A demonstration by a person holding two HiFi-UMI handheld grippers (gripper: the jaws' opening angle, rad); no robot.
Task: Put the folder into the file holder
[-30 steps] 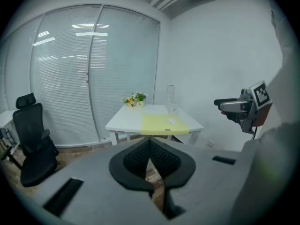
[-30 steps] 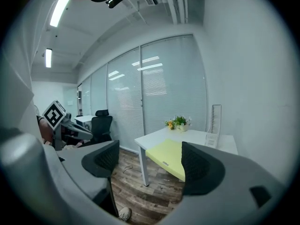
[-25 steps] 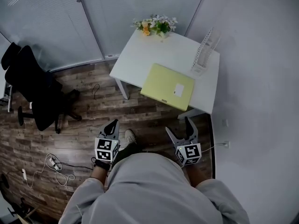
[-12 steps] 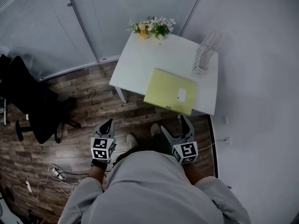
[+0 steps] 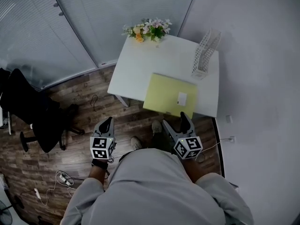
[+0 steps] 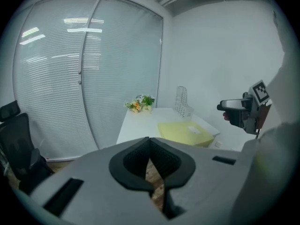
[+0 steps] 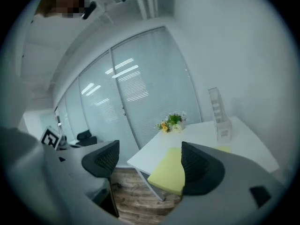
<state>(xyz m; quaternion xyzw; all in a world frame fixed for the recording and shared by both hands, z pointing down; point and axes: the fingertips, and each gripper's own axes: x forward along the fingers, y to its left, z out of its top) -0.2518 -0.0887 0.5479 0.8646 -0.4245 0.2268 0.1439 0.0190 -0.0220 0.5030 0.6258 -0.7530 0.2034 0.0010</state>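
Lying on table (image 5: 140,64), yellow folder (image 5: 164,95)

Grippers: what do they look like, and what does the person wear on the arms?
The left gripper and right gripper have grey bodies with tapering jaws lined by black ribbed pads. Each carries a white cube with black square markers. The person wears light grey sleeves.

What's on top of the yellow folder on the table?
Only a small white label on the folder. Whatever lies between it and the table is covered.
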